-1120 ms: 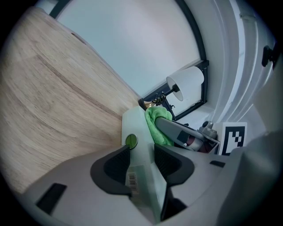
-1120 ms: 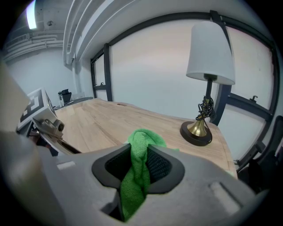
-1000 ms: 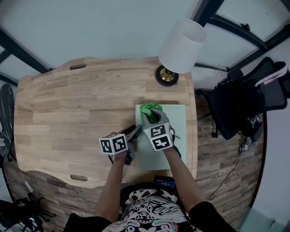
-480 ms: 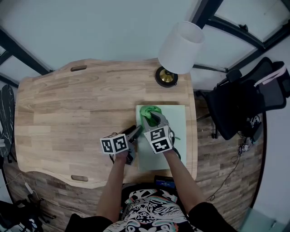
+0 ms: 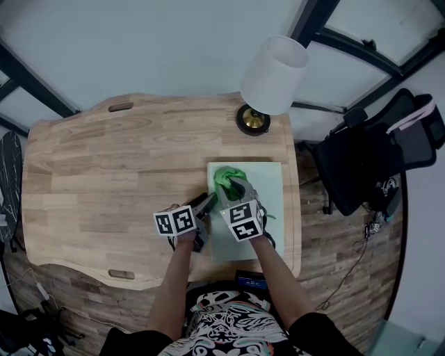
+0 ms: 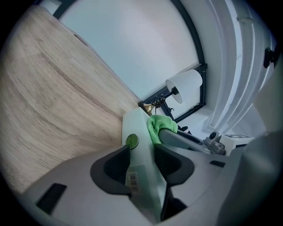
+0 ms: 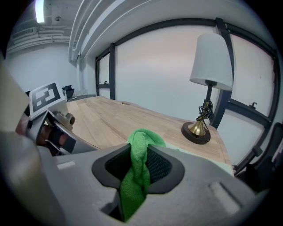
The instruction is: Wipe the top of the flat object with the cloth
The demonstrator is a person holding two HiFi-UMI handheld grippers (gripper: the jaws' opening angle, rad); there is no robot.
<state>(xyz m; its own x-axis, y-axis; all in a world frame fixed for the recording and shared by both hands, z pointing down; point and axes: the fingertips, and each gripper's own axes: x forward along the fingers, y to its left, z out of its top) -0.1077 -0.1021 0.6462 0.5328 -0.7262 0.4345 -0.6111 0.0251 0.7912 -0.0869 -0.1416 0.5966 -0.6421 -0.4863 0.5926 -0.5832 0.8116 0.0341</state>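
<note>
Bright, even, diffuse light fell across the wooden table [image 5: 104, 174], leaving only faint, soft shadows; a ceiling strip light [image 7: 40, 11] glowed at the right gripper view's upper left. Every view bowed strongly toward its edges, both gripper views had black corners, and the near bodies of the left gripper [image 6: 141, 155] and right gripper [image 7: 139, 165] looked blurred.

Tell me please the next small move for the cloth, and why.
Probably drag the green cloth, shut in the right hand-held gripper, toward the bare right side of the board; it sits at the far left corner while the left hand-held gripper clamps the board's edge.
</note>
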